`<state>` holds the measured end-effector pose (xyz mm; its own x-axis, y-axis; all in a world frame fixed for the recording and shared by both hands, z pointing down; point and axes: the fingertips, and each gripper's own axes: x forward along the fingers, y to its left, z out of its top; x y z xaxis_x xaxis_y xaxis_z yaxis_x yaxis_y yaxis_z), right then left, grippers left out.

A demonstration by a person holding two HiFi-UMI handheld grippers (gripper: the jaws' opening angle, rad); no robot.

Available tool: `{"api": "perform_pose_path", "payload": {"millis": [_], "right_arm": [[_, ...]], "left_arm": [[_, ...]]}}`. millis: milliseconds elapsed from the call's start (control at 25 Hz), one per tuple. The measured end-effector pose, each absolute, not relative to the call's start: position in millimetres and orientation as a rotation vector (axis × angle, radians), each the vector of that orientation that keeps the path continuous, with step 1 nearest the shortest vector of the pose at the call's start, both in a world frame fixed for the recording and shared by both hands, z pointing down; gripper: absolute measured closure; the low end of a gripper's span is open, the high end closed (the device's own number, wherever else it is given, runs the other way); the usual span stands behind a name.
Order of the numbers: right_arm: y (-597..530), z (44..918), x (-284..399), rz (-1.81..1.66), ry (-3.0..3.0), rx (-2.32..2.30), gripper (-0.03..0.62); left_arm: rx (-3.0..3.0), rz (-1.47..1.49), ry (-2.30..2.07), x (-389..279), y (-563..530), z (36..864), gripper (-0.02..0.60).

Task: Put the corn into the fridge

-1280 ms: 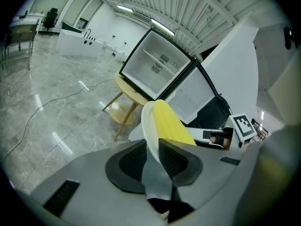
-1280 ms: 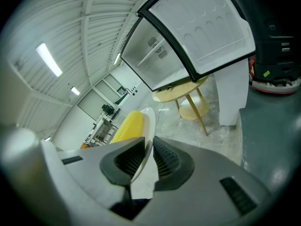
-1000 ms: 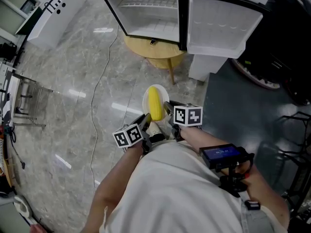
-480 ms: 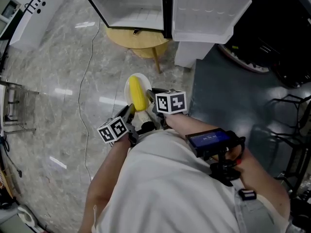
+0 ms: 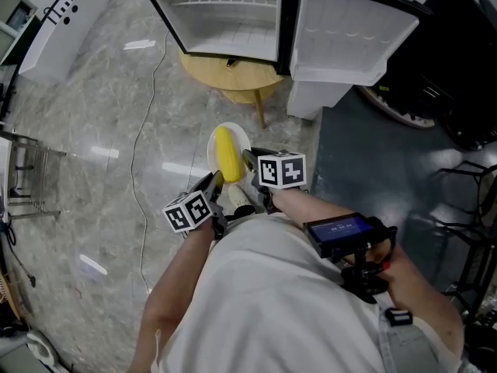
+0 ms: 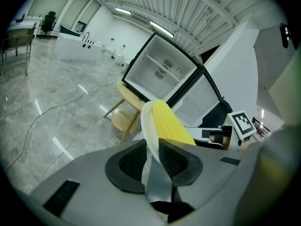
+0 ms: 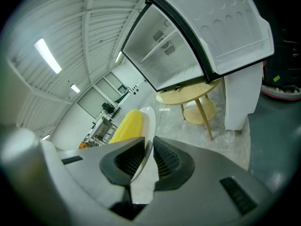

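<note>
A yellow corn cob (image 5: 227,155) lies on a small white plate (image 5: 238,136) that I carry between both grippers above the floor. My left gripper (image 5: 215,182) is shut on the plate's near left rim (image 6: 147,134); the corn (image 6: 170,124) rises just past its jaws. My right gripper (image 5: 250,164) is shut on the plate's right rim (image 7: 147,126), with the corn (image 7: 128,124) to its left. The fridge (image 5: 233,14) stands ahead with its door (image 5: 345,33) swung open to the right and its white shelves (image 6: 160,69) bare.
A round wooden side table (image 5: 231,70) stands under the fridge's front. A black cable (image 5: 140,138) runs across the marble floor at left. A white counter (image 5: 58,26) is far left, a metal rack (image 5: 31,169) at the left edge, and dark gear (image 5: 450,92) to the right.
The view has shifted: fridge and table sit slightly lower and further right than half a second ago. Both grippers still hold the plate with the corn.
</note>
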<state>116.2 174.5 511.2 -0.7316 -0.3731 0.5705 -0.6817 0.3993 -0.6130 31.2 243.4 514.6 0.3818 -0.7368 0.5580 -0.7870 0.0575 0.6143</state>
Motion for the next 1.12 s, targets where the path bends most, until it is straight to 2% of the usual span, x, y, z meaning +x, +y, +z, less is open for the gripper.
{"api": "perform_pose_path", "payload": {"millis": [1120], "right_arm": [[108.4,507.9,45.6,1.3,-2.29,1.053,0.539]], "left_arm": [[1.757,0.112,-1.268,-48.2,167.8,508.6,0.5]]}}
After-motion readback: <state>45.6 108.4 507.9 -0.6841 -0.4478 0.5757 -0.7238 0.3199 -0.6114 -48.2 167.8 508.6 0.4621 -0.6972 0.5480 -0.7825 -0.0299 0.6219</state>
